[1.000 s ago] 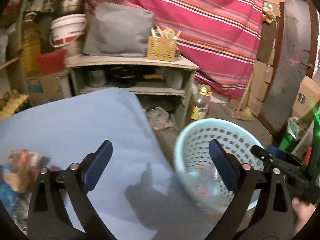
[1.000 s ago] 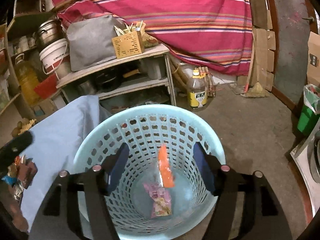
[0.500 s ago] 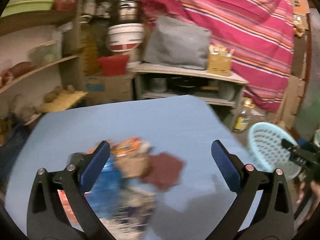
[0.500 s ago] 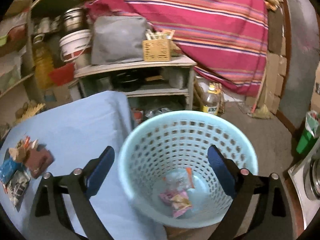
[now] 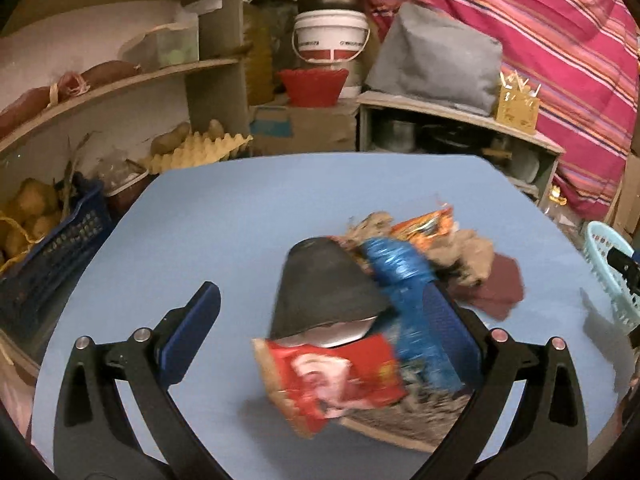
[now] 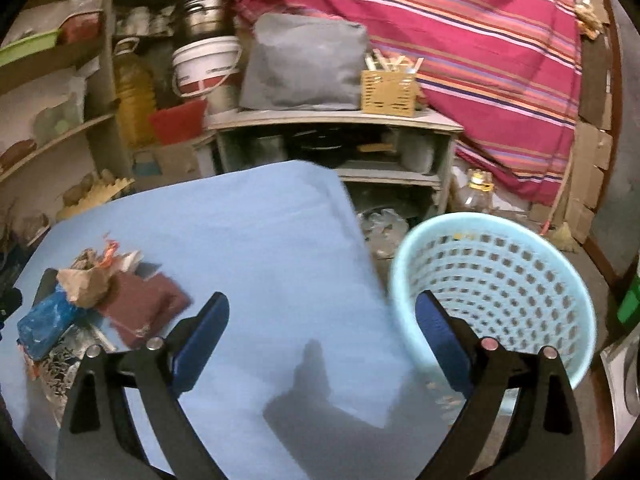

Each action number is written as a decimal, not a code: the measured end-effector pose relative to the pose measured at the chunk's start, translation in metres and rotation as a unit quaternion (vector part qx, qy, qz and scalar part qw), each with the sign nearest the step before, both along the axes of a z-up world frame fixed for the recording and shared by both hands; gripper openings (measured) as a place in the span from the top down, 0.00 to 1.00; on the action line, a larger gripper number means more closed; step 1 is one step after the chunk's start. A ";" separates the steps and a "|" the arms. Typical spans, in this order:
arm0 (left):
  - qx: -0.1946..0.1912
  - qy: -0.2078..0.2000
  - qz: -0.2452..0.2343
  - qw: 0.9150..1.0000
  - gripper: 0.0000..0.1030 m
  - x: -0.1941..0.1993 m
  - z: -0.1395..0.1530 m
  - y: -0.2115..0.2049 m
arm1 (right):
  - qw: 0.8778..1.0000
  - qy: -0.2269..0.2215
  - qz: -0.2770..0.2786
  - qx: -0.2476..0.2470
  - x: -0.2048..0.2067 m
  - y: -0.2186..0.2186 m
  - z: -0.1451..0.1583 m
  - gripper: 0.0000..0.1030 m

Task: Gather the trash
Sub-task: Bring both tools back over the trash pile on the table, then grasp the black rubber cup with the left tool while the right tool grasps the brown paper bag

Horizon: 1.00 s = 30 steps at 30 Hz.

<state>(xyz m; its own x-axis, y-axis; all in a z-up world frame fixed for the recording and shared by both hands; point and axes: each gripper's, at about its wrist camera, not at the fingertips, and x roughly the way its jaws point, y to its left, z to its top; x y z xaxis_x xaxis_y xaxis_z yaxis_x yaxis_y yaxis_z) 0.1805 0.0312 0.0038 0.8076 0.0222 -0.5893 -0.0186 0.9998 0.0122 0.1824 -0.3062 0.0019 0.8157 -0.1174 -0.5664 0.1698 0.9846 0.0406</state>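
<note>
Hovering over the trash pile (image 5: 384, 304) with our left gripper (image 5: 324, 332), jaws spread wide and gripping nothing. The pile sits on the blue table (image 5: 240, 216), toward the right of the gap, crowding the right pad; the left pad has bare cloth in front of it.

Pile contents as we read them: 1 red wrapper (image 5: 336, 376) nearest us, 1 dark cone-shaped piece (image 5: 324, 292) behind it, 1 blue crinkled bag (image 5: 400, 276) running near-to-far beside the right pad, brown paper scraps and 1 maroon sheet (image 5: 500, 288) further right. Blur hides finer detail.

Our right gripper (image 6: 320, 336) is also wide open and empty, over bare table near its right edge. From there the pile (image 6: 88, 304) lies well off to the left, while the light-blue basket (image 6: 496, 296) stands just right of the table, on the floor.

Judgement: the left hand is clearly nearer the trash, so it should do the pick. The red wrapper's long axis runs roughly left-right, across the gap, so we'd shift right to centre it, or take the blue bag, whose axis already lies along the fingers.
</note>
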 end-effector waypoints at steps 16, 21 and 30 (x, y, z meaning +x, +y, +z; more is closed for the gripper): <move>-0.049 0.070 0.000 0.996 0.05 0.042 -0.030 0.017 | 0.999 0.036 0.026 -0.021 0.024 0.050 -0.017 0.10; -0.061 0.100 -0.001 0.993 0.05 0.058 -0.042 0.016 | 0.999 0.039 0.022 -0.010 0.027 0.050 -0.018 0.10; -0.094 0.118 -0.020 0.988 0.29 0.066 -0.050 0.021 | 0.999 0.028 0.040 0.002 0.030 0.074 -0.016 0.10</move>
<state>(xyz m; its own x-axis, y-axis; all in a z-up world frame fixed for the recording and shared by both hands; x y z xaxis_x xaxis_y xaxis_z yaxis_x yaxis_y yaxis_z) 0.2460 0.0523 -0.0464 0.6449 -0.1347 -0.7523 0.0019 0.9846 -0.1747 0.2128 -0.2326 -0.0146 0.7890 -0.0513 -0.6122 0.0932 0.9950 0.0367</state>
